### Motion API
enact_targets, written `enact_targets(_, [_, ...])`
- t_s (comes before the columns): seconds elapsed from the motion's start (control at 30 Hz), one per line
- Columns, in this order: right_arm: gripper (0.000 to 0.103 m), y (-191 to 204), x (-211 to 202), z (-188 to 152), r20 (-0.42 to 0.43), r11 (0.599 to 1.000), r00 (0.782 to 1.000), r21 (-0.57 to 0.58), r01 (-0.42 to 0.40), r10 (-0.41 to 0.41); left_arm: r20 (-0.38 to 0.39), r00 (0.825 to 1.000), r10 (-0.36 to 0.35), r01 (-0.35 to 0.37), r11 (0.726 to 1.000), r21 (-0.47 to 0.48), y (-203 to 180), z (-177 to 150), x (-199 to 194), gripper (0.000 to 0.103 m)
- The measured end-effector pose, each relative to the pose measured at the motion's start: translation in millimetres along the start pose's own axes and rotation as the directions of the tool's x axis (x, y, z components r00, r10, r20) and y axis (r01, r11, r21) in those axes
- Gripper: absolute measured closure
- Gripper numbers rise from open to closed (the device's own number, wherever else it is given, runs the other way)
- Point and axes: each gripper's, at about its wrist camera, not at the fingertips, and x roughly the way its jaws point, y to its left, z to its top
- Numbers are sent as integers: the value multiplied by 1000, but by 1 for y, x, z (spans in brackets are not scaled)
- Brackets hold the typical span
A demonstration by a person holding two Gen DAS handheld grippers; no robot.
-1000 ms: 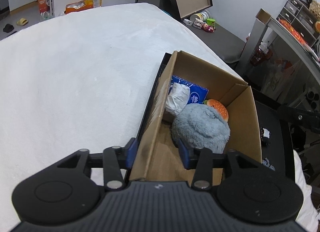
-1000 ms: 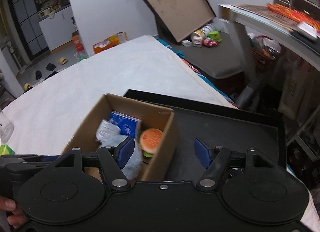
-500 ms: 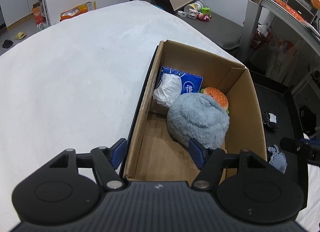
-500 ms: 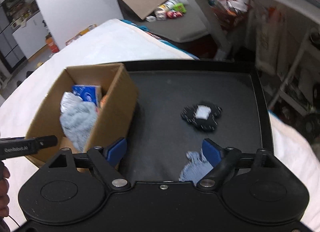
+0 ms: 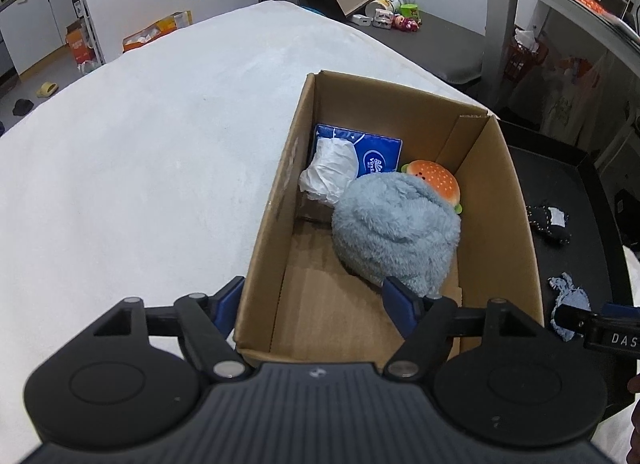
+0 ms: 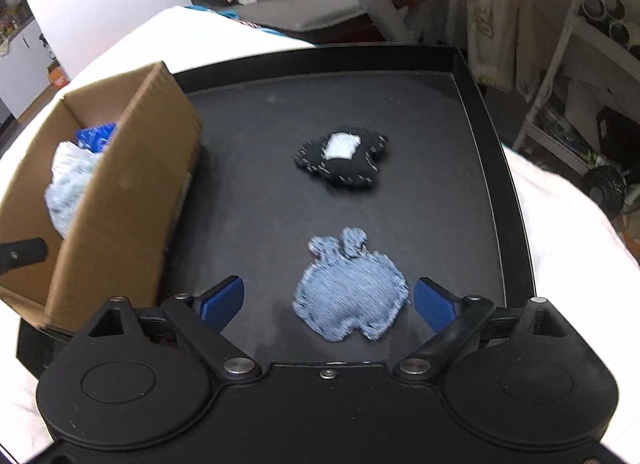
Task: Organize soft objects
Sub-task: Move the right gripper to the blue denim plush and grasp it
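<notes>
We see a pale blue denim apple-shaped soft pad [image 6: 352, 290] lying flat on the black tray [image 6: 516, 200], just ahead of and between the blue fingertips of our right gripper [image 6: 329, 300], whose fingers are spread wide with nothing between them touching. Beyond the pad, farther from those fingers, lies a black stitched soft pad with a white patch [image 6: 343, 160], apart from the denim one. To the left of our right fingers stands the open brown cardboard box [image 6: 120, 200], resting on the tray's left part.

In the left wrist view, our left gripper [image 5: 316, 306] hangs over the near end of the cardboard box [image 5: 516, 232], its fingers apart and empty: the left fingertip sits outside the box's left wall, the right one inside above the box floor. Just ahead of the right fingertip lies a fluffy grey-blue plush ball [image 5: 396, 232]; behind it, touching it, are a small orange plush burger [image 5: 436, 182], a crumpled white tissue [image 5: 330, 172] and a blue tissue packet [image 5: 376, 154]. Left of the fingers spreads the white cloth-covered surface [image 5: 140, 168].
</notes>
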Motion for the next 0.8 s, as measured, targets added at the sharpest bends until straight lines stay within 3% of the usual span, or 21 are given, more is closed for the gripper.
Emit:
enact_targets(0.27, [11,-5,14,-6,-21,1000,999,6,31,-31,-5,1000,26,-25,1000,18,-8,1,3,25])
enact_targets(0.33, [15,-6,17,-7,-30,999,998,0,47,-47,-8,1000,29,-28,999,20,-9,1,3,25])
enact_targets(0.47, [49,-6,15,-7,-26,997,996,-21,80,-81,-11,999,32,-31,999,25,-9,1,4,25])
enact_targets(0.5, [53,-7,14,-6,-30,997,997,-24,71,-72,-12,999,33,-32,999,28,-10,1,4,25])
enact_targets(0.8, [55,-5,-5,6,-4,1000,1000,-3,23,-23,-18,1000,12,-11,1000,11,-3,2,1,25])
